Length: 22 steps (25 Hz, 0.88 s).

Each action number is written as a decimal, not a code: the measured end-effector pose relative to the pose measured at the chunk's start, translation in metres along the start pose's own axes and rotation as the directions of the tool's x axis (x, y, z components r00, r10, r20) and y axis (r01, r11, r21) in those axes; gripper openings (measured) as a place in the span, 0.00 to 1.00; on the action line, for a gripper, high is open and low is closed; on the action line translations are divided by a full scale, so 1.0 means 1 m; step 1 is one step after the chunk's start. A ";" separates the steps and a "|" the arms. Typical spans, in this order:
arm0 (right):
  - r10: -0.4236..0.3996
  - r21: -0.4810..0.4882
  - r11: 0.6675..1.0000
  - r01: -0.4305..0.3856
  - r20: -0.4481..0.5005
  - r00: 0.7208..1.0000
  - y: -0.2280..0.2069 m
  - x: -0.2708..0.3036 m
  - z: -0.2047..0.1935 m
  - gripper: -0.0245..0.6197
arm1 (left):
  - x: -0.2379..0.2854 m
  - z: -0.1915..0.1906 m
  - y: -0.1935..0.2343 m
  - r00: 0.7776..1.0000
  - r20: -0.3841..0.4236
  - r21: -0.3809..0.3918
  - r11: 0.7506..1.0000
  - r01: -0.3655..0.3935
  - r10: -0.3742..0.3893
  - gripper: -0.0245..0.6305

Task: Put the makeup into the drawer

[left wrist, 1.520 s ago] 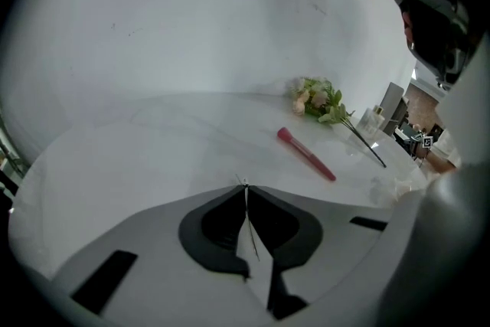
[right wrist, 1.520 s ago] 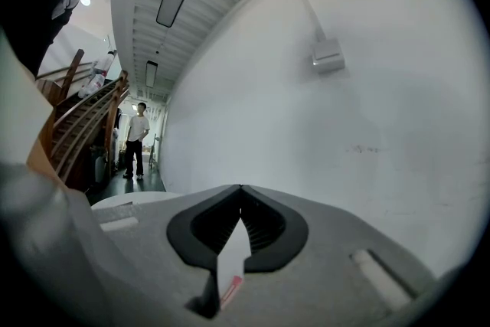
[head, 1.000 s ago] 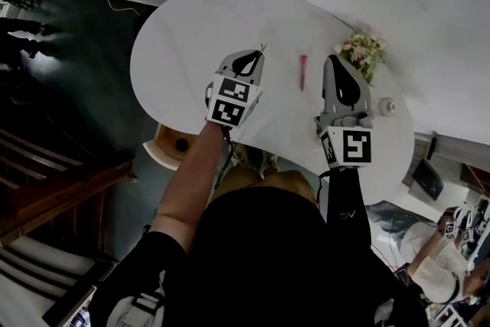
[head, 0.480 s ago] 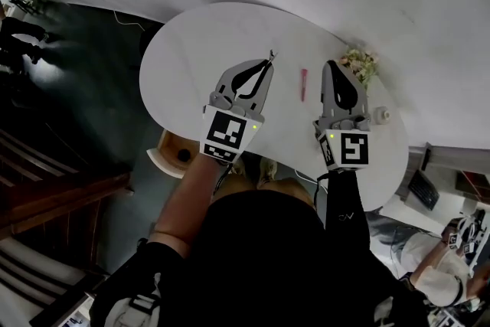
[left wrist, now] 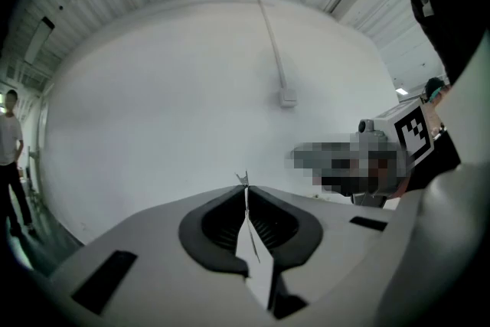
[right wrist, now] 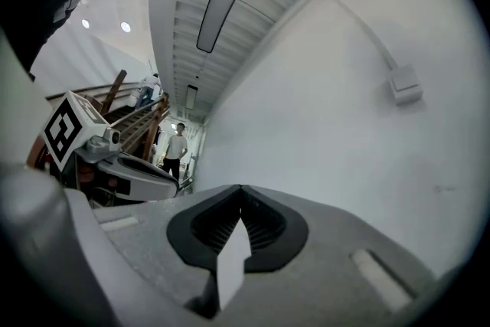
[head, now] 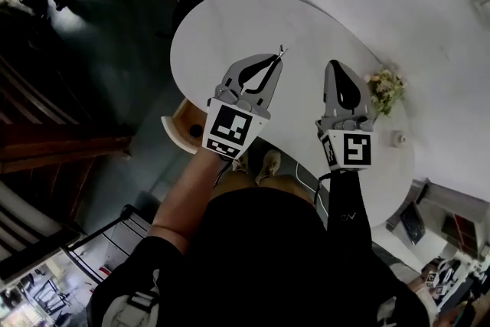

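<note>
Below you spreads a rounded white worktop (head: 230,34). Towards your right, near its edge, stands a bunch of pale flowers (head: 385,88), a small white object (head: 397,138) close by.

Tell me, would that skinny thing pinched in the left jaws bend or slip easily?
Probably light: only a thin sliver pokes past the left gripper's shut jaws. It looks narrow and hard-edged, so likely stiff, not floppy. With so little to pinch, it might twist or slip if bumped.

A white table (head: 230,34) is carrying flowers (head: 385,86) at its far right, a small white thing (head: 398,138) sitting nearer.
</note>
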State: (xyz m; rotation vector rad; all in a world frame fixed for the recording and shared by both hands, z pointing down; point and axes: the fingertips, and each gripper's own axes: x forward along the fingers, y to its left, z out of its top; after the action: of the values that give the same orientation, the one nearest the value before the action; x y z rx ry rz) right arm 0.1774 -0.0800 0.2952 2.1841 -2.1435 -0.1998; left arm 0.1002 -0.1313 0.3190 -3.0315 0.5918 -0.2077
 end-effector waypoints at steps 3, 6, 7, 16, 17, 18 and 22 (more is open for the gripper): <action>0.076 0.008 0.997 -0.076 0.022 0.997 0.028 0.015 -0.001 0.05 | -0.024 -0.007 0.020 0.997 -0.005 -0.002 0.997 -0.075 0.075 0.07; 0.199 0.023 0.980 -0.200 0.042 0.979 0.066 0.036 -0.001 0.05 | -0.058 -0.015 0.046 0.980 -0.029 0.000 0.980 -0.199 0.199 0.07; 0.234 0.027 0.972 -0.235 0.047 0.971 0.078 0.042 0.000 0.05 | -0.068 -0.018 0.053 0.972 -0.036 -0.003 0.973 -0.233 0.232 0.07; 0.457 0.043 0.886 -0.461 0.080 0.886 0.194 0.078 0.008 0.05 | -0.163 -0.056 0.104 0.896 -0.114 -0.004 0.902 -0.432 0.429 0.07; 0.473 0.042 0.878 -0.477 0.081 0.877 0.205 0.079 0.008 0.05 | -0.170 -0.057 0.107 0.890 -0.113 -0.003 0.896 -0.444 0.441 0.07; 0.487 0.041 0.870 -0.491 0.081 0.870 0.214 0.079 0.007 0.05 | -0.176 -0.059 0.109 0.884 -0.114 0.003 0.890 -0.456 0.453 0.07; 0.520 0.036 0.852 -0.523 0.074 0.851 0.234 0.078 0.006 0.05 | -0.190 -0.083 0.119 0.859 -0.156 -0.014 0.868 -0.496 0.488 0.07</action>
State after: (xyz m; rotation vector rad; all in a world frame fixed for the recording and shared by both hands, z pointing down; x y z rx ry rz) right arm -0.0542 -0.1626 0.3198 1.5401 -2.7039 -0.1727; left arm -0.1298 -0.1720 0.3695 -2.7993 1.3760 -0.3964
